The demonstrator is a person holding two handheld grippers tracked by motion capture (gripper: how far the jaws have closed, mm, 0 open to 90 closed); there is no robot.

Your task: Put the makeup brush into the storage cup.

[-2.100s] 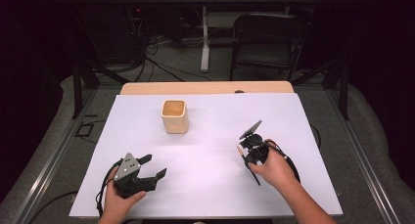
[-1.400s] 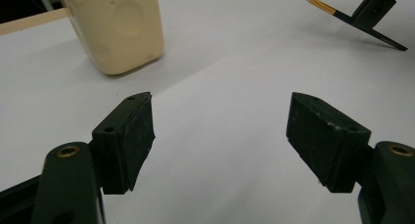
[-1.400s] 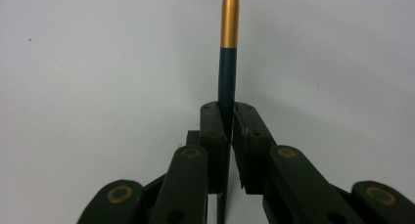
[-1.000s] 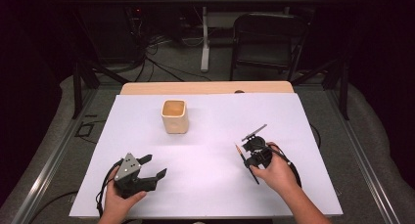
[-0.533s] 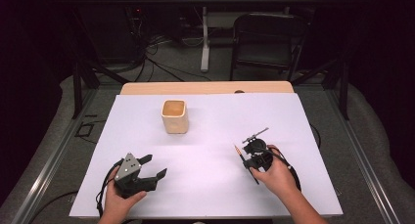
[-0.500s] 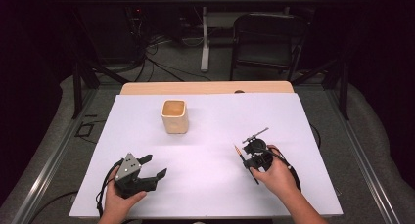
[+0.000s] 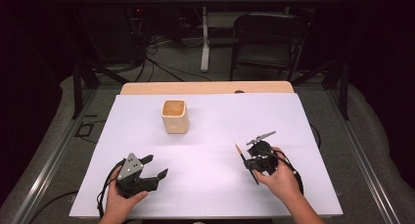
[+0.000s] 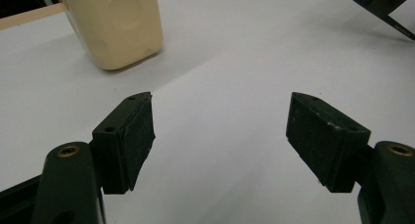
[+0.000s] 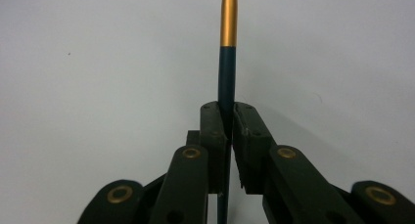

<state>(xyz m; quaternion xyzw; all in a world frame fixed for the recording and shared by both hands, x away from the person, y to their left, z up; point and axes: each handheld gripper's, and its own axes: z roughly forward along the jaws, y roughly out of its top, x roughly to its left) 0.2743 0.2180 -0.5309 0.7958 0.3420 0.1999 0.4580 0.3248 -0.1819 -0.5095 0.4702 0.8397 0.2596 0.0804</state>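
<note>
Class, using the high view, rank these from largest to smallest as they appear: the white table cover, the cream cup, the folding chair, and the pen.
1. White table cover
2. Folding chair, though it stands farther back, so it looks smaller than it is
3. Cream cup
4. Pen, thin, held in the right tongs

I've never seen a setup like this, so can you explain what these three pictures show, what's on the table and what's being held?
A person sits at a table covered with a white sheet, holding a two-jaw hand tool in each hand. The high view looks down from above. The other two pictures come from small cameras riding on each tool, looking along its black jaws. The left gripper has its jaws wide open with nothing between them. The right gripper is shut on a thin dark pen with a gold end. A cream cup stands farther back on the sheet.
</note>
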